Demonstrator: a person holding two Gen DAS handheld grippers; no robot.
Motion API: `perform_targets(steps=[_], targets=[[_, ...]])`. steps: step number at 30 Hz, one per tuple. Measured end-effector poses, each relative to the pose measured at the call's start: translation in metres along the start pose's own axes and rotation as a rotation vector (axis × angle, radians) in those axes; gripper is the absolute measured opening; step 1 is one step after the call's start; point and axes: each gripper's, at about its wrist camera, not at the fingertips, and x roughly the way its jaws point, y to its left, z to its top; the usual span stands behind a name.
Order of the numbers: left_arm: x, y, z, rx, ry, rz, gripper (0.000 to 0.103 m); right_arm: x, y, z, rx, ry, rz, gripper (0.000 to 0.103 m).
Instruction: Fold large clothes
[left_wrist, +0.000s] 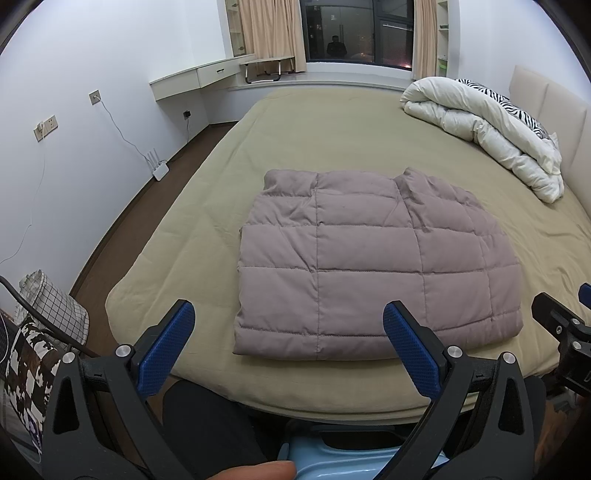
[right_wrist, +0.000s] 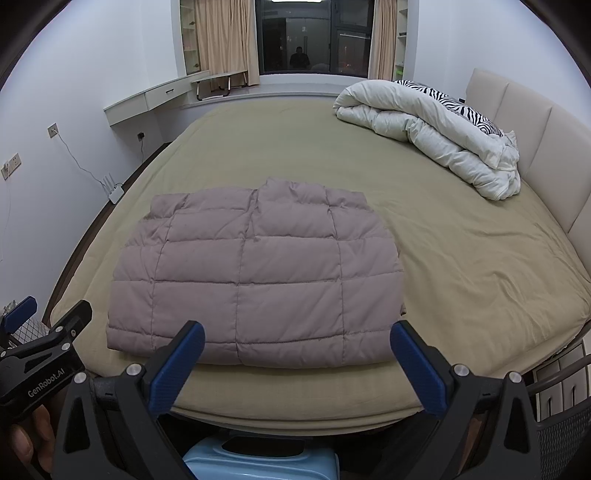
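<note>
A mauve quilted puffer garment (left_wrist: 369, 266) lies folded into a flat rectangle on the olive bed sheet (left_wrist: 332, 140), near the bed's front edge. It also shows in the right wrist view (right_wrist: 255, 280). My left gripper (left_wrist: 288, 332) is open and empty, held just short of the garment's near edge. My right gripper (right_wrist: 297, 350) is open and empty, also in front of the near edge. The right gripper shows at the right edge of the left wrist view (left_wrist: 561, 325); the left gripper shows at the left edge of the right wrist view (right_wrist: 44, 332).
A rolled white duvet (left_wrist: 487, 129) and a zebra-print pillow (left_wrist: 517, 107) lie at the headboard (right_wrist: 535, 122) on the right. A bag (left_wrist: 48, 314) stands on the floor at left. A router (left_wrist: 159, 168) and cables sit by the wall. A light blue object (right_wrist: 258, 463) is below the grippers.
</note>
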Motion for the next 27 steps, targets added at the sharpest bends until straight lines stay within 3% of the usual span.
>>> perform_targets(steps=[27], targets=[[-0.0045,-0.0026,-0.0013,0.008,-0.009,-0.004,0.103,0.0006,0.0012,-0.0017,-0.001,0.001,0.003,0.103]])
